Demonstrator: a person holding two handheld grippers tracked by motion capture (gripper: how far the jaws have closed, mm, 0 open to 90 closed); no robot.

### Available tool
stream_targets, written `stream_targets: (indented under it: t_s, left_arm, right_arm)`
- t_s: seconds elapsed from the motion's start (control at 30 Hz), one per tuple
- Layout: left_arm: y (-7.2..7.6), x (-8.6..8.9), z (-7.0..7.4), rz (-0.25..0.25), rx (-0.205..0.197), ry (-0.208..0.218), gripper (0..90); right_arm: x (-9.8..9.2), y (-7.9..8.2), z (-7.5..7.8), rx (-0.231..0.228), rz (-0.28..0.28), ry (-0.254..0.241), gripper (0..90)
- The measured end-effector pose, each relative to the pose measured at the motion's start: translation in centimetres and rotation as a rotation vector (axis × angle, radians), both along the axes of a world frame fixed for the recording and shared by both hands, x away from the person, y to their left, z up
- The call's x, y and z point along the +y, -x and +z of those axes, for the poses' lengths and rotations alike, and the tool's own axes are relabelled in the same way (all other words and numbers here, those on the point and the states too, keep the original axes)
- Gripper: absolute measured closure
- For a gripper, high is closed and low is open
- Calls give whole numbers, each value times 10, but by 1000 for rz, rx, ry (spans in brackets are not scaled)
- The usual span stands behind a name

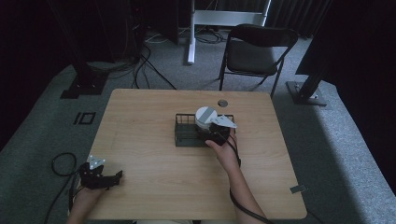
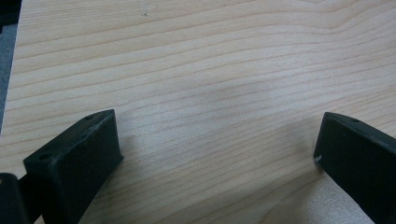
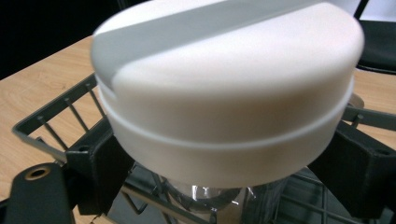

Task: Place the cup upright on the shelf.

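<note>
Right tongs [image 1: 210, 130] pinch a white-capped jar [image 1: 206, 117] over a wire basket [image 1: 186, 133].
Left tongs [image 1: 112, 178] rest spread at the tabletop's [image 1: 149, 163] near corner.

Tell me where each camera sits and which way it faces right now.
High view: above the near side, looking forward and down on the table; both forearms enter from below.
Left gripper view: rides the left gripper, facing bare tabletop; open jaws.
Right gripper view: rides the right gripper, facing the white-capped container over the wire basket.
Shared: high and right gripper views both show container and basket.
</note>
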State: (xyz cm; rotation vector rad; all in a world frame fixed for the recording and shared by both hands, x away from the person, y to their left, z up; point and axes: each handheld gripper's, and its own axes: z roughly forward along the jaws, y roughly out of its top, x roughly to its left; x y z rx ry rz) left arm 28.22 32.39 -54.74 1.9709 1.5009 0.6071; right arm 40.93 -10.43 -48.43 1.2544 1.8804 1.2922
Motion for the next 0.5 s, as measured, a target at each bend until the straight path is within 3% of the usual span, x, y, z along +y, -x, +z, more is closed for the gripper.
stream_targets:
  t_s: [0.5]
  left_arm:
    - [0,0,0,0,0,0,6]
  right_arm:
    - [-8,10,3,-16,17,-9,119]
